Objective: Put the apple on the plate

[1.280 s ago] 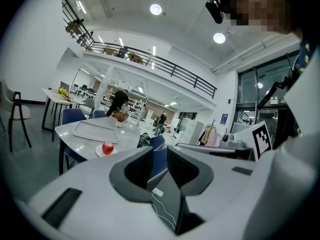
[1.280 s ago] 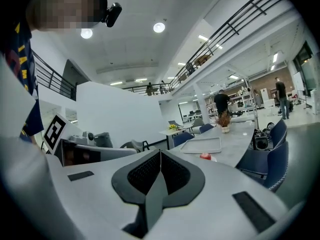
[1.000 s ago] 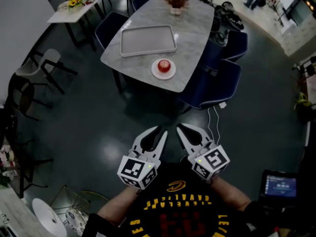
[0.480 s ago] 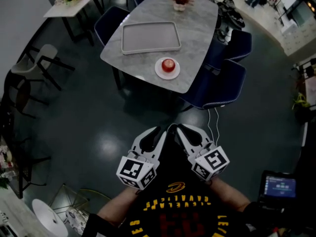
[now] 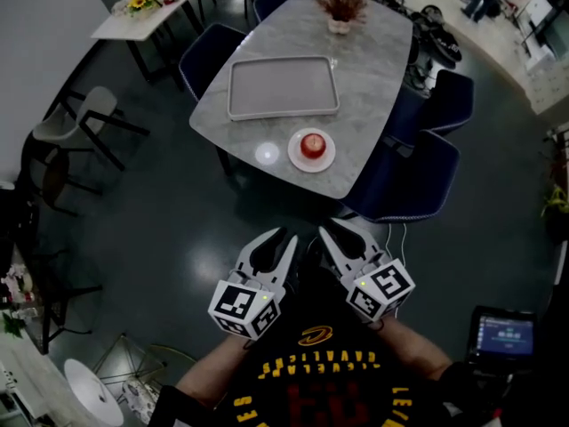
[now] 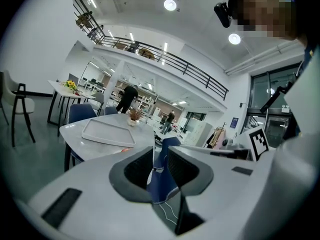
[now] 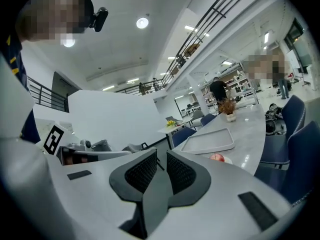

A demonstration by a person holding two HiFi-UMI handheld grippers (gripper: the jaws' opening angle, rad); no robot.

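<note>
- Jaws of the left gripper (image 6: 160, 153) stand slightly spread. The dark ribbed pads face each other across a narrow gap, and nothing is between them.
- Jaws of the right gripper (image 7: 161, 158) are likewise a little apart, with only a slim gap between the pads and nothing gripped.
- Both grippers are white, each with a cube of black-and-white square markers at its rear. The person holds them side by side and close to the body, just above a black shirt (image 5: 311, 376) with yellow print.
- The grippers point toward a pale marble-look table (image 5: 378, 69) and hang over a dark, glossy floor (image 5: 178, 221), well short of the table's near edge.
- The red apple (image 5: 311, 144) already sits upright in the middle of a small round white plate (image 5: 327, 161), close to the near edge of the table. It is well apart from both grippers.
- Just behind the plate lies an empty rectangular grey tray (image 5: 283, 87), near the plate but not touching it.
- At the far end of the table stands a small potted plant (image 5: 340, 5) with reddish-brown foliage.
- Dark blue chairs (image 5: 409, 181) are tucked in around the table.
- Farther left is a smaller table (image 5: 120, 23) bearing yellow flowers, with a pale chair (image 5: 76, 118) nearby.
- At lower right of the head view, a small lit screen (image 5: 503, 336) glows blue.
</note>
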